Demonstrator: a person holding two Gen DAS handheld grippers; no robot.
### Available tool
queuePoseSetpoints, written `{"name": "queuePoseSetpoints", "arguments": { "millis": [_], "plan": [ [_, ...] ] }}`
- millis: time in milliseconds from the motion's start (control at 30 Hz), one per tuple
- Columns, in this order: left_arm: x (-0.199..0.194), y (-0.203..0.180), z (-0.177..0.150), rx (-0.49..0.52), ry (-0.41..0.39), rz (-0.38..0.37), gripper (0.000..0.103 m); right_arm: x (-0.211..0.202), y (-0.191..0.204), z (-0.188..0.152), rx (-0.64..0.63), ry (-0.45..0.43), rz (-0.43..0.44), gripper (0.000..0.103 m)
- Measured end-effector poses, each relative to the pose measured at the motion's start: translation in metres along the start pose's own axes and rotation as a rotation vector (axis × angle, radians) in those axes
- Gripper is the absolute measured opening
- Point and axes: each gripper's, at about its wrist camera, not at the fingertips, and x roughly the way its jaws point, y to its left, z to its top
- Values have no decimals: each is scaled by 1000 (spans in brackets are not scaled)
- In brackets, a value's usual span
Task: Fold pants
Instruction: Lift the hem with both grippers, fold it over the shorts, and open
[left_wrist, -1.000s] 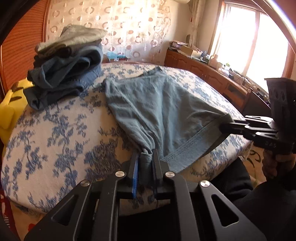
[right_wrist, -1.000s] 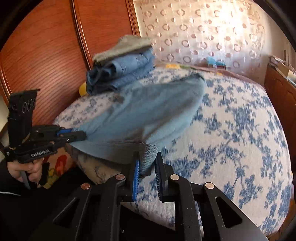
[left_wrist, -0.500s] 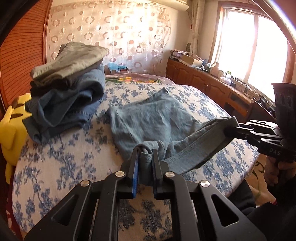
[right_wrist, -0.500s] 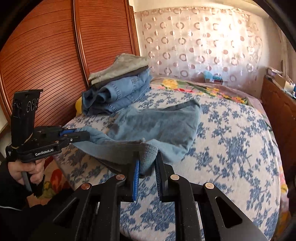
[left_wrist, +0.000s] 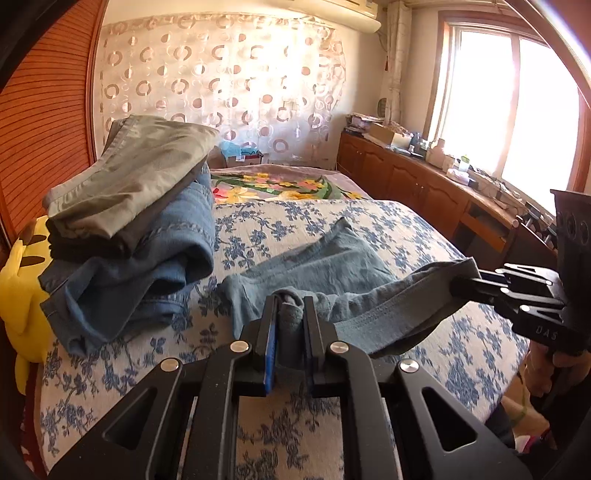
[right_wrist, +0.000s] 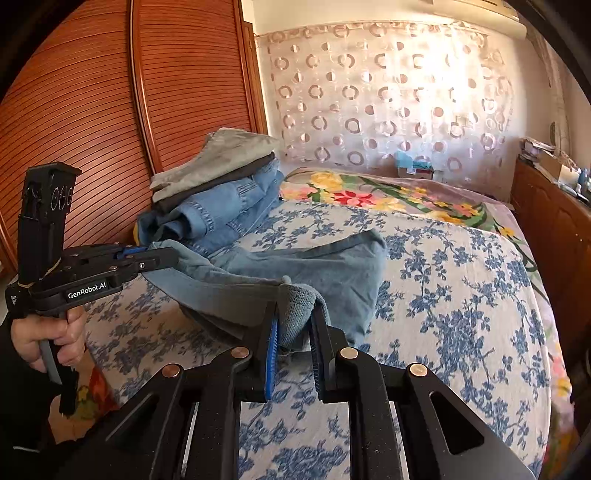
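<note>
The left gripper (right_wrist: 162, 258), marked "GenRobot.AI", and the right gripper (left_wrist: 461, 286), marked "DAS", each clamp the hem of the blue-grey pants (left_wrist: 332, 266). The lifted hem sags between them; the rest lies on the bed (left_wrist: 424, 229) near its front edge.

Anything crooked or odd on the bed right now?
Only the stack of folded clothes: its lower jeans sag unevenly. The pants are held by the left gripper and the right gripper.
</note>
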Motion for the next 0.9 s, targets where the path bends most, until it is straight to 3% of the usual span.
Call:
{"name": "queuePoseSetpoints", "arguments": {
  "millis": [367,767,900],
  "plan": [
    [28,6,18,7,20,31,13,33,-20,21,66,9,2,16],
    [42,8,29,12,38,72,14,73,-27,39,53,28,-40,16],
    [44,9,26,1,60,50,20,82,-31,38,64,42,-38,16]
  ]
}}
